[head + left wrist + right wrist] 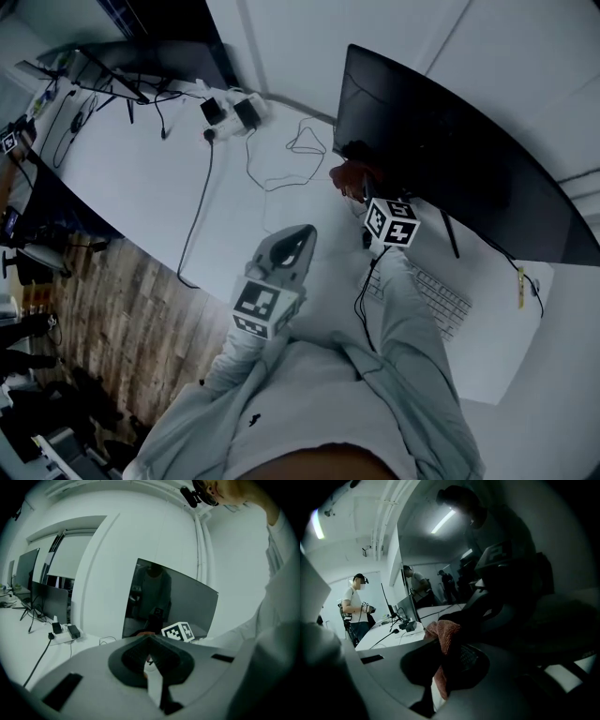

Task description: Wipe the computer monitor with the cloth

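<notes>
**Spotter:** Start from the left. What are you holding there?

**Operator:** Nothing. My left tongs [298, 234] hang over the white counter [141, 178] with the tips pressed together and nothing between them. I'd leave them parked there, clear of the loose cables.

**Spotter:** And the cloth?

**Operator:** The rust-pink knitted cloth [349, 174] is pinched in my right tongs [451, 641]. It sits at the lower left corner of the wide black curved monitor [450, 159]. I can't tell whether it's touching the glass or just beside it.

**Spotter:** How do you wipe well from there?

**Operator:** I'd lay the fold flat against the glass so only fabric meets the panel, never the hard tips. I'd use light pressure so the stand doesn't rock. Then I'd make overlapping sweeps rightward along the curve, staying above the white keyboard [441, 302].
</notes>
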A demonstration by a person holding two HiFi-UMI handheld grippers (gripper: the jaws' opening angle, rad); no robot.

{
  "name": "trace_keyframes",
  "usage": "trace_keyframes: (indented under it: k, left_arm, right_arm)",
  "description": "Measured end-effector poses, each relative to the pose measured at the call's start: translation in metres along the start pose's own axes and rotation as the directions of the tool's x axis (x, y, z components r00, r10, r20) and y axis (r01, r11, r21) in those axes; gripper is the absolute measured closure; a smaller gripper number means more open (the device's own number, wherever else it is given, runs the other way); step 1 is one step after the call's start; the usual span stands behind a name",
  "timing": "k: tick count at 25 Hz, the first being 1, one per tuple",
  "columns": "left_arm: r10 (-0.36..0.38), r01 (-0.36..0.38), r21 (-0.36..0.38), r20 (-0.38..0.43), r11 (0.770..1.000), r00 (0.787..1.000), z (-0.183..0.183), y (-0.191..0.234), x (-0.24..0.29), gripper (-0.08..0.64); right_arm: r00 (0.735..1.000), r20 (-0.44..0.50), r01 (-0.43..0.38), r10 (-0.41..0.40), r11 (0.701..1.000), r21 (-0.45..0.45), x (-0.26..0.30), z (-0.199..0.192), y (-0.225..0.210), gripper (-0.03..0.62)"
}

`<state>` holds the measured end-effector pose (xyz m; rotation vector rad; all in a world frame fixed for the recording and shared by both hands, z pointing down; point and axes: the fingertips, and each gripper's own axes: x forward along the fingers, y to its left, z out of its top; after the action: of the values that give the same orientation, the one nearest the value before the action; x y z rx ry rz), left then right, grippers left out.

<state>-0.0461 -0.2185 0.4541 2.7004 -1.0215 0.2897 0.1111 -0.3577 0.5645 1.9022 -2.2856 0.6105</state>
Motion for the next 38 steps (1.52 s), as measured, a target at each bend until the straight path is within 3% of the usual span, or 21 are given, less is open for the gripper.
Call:
trace_keyframes:
  k: [14, 22, 31, 38]
  left_arm:
    - [-0.109, 0.109, 0.046, -0.016, 0.993, 0.994, 0.002, -0.095, 0.032, 0.54]
    - [-0.141, 0.14, 0.07, -0.002, 0.988, 0.99, 0.004, -0.148, 0.042, 0.539]
    - [-0.196, 0.195, 0.089, -0.003, 0.977, 0.981, 0.003, -0.211, 0.061, 0.54]
    - [-0.237, 0.237, 0.108, -0.007, 0.966, 0.971, 0.001, -0.253, 0.078, 0.54]
  right_arm:
    - [0.987, 0.039, 0.146, -0.154, 0.977, 0.158, -0.095, -0.007, -0.101, 0.557]
    - [0.961, 0.05, 0.233, -0.27, 0.897, 0.375, -0.153, -0.026, -0.168, 0.557]
    - [0.921, 0.05, 0.33, -0.387, 0.839, 0.432, -0.23, -0.033, -0.247, 0.557]
    - [0.863, 0.047, 0.425, -0.504, 0.771, 0.474, -0.303, -0.041, -0.322, 0.557]
